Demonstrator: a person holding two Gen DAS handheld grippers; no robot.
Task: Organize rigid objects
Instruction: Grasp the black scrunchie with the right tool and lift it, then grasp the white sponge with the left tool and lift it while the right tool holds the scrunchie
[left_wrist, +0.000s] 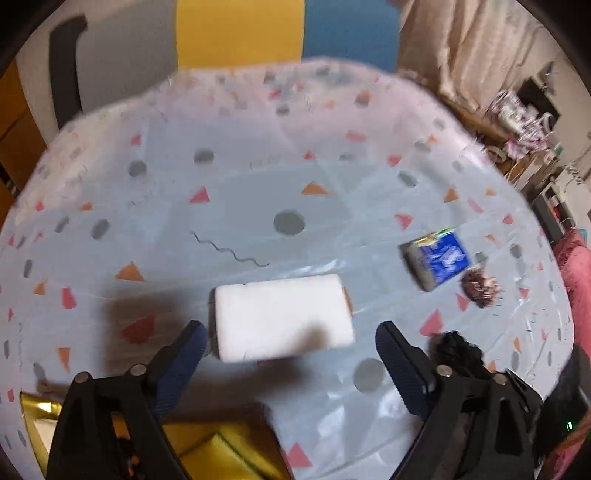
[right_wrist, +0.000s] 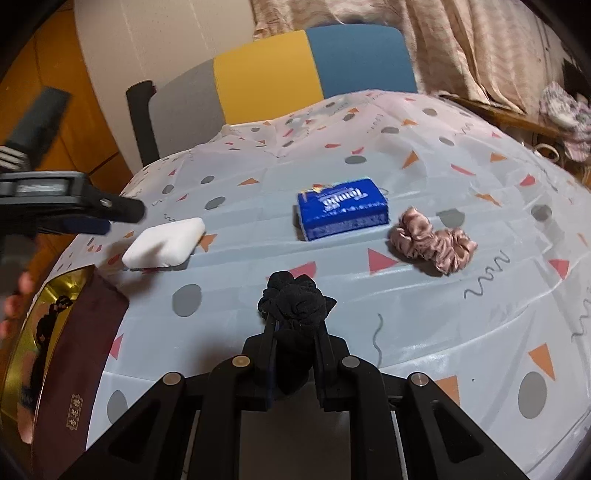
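Left gripper (left_wrist: 290, 343): jaws spread wide, nothing between the pads, poised over the white rectangular foam block (left_wrist: 282, 317), which lies flat on the table's pale patterned plastic cloth (left_wrist: 221, 166) near its left edge. Right gripper (right_wrist: 293, 343): clenched on a black fabric rosette (right_wrist: 295, 302). The blue tissue packet (right_wrist: 341, 206) sits mid-table; the dusty-pink satin scrunchie (right_wrist: 430, 242) lies just beside it, apart. A gold-rimmed tin with maroon lid (right_wrist: 79, 332) occupies the near-left corner. Far half of the cloth — bare, open ground.
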